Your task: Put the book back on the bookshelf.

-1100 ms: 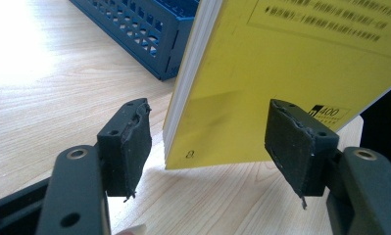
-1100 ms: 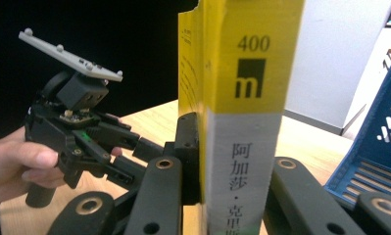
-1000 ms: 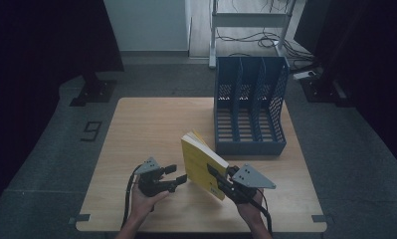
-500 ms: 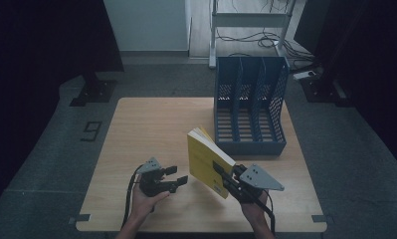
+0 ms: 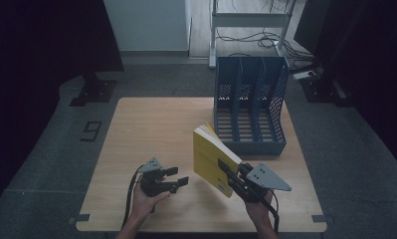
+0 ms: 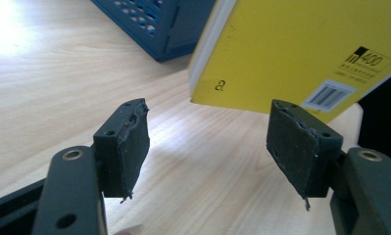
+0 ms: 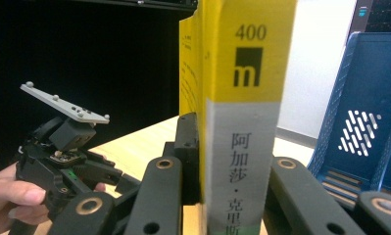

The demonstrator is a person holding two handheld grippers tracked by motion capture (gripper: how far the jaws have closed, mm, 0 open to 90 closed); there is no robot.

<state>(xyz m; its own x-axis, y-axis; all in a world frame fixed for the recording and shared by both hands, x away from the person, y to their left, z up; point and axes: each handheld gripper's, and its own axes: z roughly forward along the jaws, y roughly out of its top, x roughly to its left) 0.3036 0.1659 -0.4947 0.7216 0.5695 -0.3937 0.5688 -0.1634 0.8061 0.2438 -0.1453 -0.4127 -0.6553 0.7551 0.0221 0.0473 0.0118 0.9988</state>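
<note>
Since the earlier frame, book (image 5: pixel 212 159) tips more upright, clamped at its spine in my right gripper (image 5: pixel 232 178). File rack (image 5: pixel 249 107) lies toward one o'clock, nearer this hand. My left gripper (image 5: pixel 175 177) hangs with jaws apart at nine o'clock.

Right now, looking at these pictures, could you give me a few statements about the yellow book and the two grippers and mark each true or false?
1. The right gripper clamps the yellow book by its spine. True.
2. The left gripper holds the book too. False: it is open, its fingers apart from the book.
3. The book stands inside the blue file rack. False: it is held in front of the rack, above the table.
4. The rack's slots look empty. True.
</note>
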